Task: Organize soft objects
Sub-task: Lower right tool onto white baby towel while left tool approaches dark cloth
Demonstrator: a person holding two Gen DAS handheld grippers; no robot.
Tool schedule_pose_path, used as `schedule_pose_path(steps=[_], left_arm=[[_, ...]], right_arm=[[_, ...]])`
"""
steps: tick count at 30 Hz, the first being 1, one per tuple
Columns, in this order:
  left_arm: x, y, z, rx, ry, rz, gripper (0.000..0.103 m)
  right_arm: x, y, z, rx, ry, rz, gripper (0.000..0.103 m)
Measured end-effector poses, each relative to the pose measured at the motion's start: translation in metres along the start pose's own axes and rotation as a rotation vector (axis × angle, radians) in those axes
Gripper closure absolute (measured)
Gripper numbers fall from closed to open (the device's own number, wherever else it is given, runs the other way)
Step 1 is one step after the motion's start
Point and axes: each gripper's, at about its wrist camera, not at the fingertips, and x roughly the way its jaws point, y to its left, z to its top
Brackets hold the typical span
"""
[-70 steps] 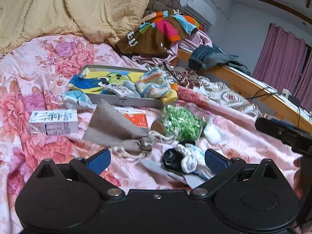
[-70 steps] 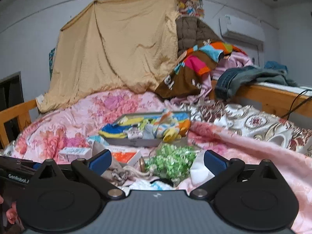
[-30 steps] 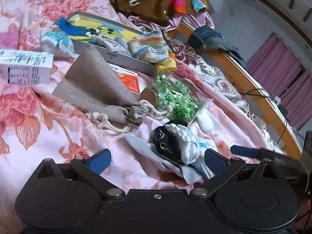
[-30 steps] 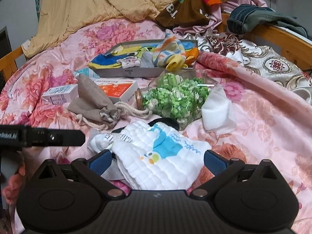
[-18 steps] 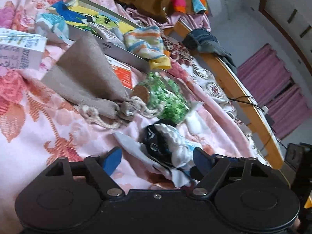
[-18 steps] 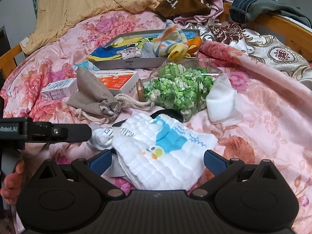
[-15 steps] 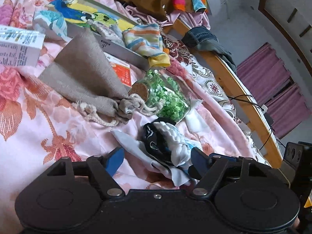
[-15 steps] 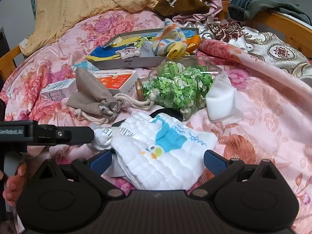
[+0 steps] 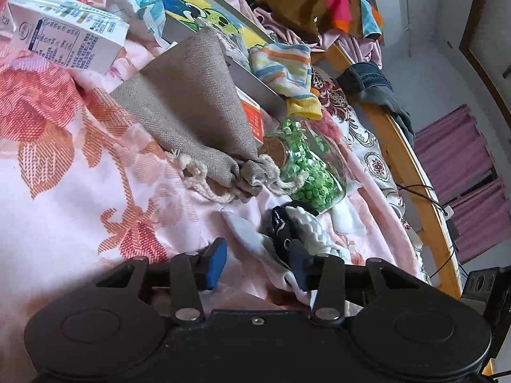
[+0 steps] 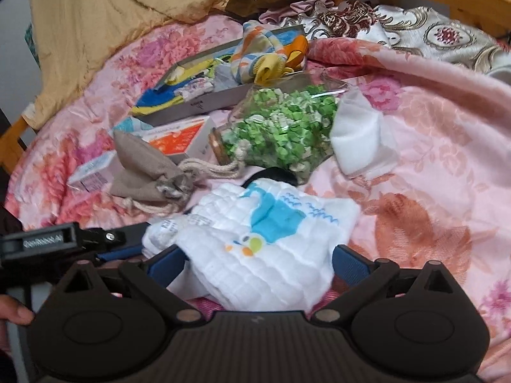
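A white quilted cloth with a blue print lies crumpled on the pink floral bedspread, over a black item. My right gripper is open, its blue pads either side of the cloth and clear of it. My left gripper is at the cloth's thin white edge; its jaws are closing with that edge between them, and the pads do not press on it from both sides. The left gripper's fingers reach in from the left in the right wrist view.
A burlap drawstring pouch lies by a corked jar of green paper bits. Behind are an orange box, a milk carton, a flat grey box with a striped sock, and a white pad.
The left gripper's jaws have narrowed from wide open around the cloth's edge while it sank and rolled. The right gripper rolled a little over the white cloth.
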Motion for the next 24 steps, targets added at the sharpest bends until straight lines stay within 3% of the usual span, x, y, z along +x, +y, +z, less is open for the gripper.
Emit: schedule_pose_path(steps=[8,15,19,24], left_arm=[[0.006,-0.006,-0.004,0.030,0.000,0.013,0.060],[0.009,-0.011,-0.009,0.050,0.004,0.048,0.089],[0.008,-0.011,-0.011,0.036,0.002,0.025,0.090],[0.007,-0.018,-0.015,0.068,0.009,0.010,0.096]], right_arm=[[0.005,-0.005,0.002,0.068,-0.019,0.081,0.002],[0.010,-0.001,0.002,0.057,-0.019,0.106,0.007],[0.009,0.000,0.001,0.059,-0.033,0.122,0.010],[0.010,0.002,0.000,0.045,-0.029,0.127,0.025]])
